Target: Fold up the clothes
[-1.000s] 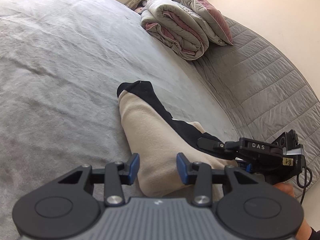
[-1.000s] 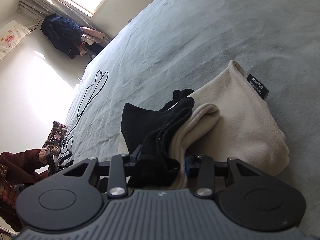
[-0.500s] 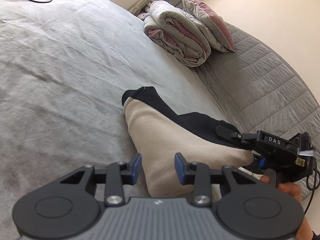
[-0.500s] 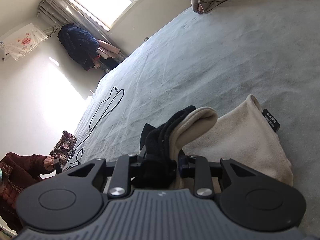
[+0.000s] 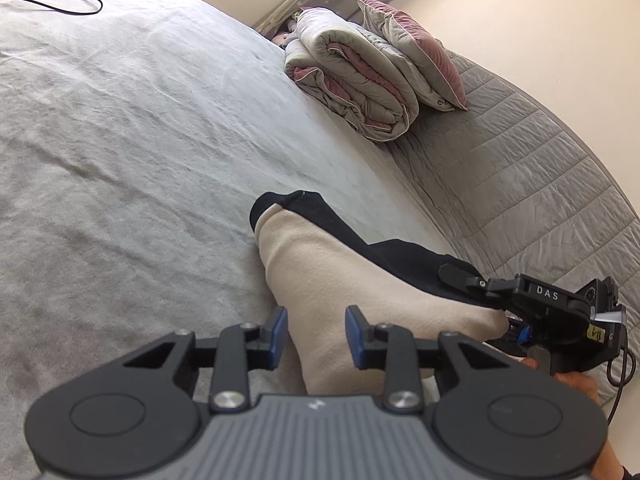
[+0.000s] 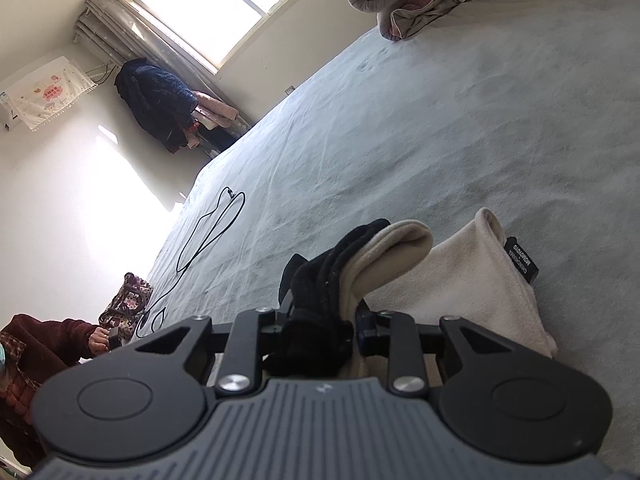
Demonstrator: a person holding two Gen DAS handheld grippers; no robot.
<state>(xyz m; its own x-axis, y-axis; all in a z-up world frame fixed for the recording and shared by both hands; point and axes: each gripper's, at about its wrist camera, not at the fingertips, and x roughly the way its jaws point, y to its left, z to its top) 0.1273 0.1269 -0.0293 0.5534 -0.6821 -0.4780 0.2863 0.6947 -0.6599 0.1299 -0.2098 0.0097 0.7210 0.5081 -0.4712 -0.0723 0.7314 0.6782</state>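
A beige fleece garment [image 5: 332, 280] with a black inner side lies folded on the grey bed [image 5: 140, 160]. My left gripper [image 5: 316, 334] straddles its near end. Its jaws are closing around the beige cloth, and the blue pads do not visibly pinch it. At the right, my right gripper [image 5: 498, 312] is shut on the garment's other end. In the right wrist view that gripper [image 6: 320, 328] holds a bunched black and beige fold, raised off the rest of the garment [image 6: 472, 280]. A black label [image 6: 520, 260] shows on the far edge.
A rolled duvet [image 5: 352, 80] and a pillow [image 5: 412, 48] lie at the far end, beside a grey quilted cover [image 5: 520, 184]. A black cable [image 6: 212, 228] trails over the bed. A floral bag [image 6: 126, 304] and a person's maroon sleeve [image 6: 44, 340] are at the left edge.
My right gripper has lifted its bunched fold higher and drawn it to the right, stretching the garment. My left gripper's pads have come a little closer together.
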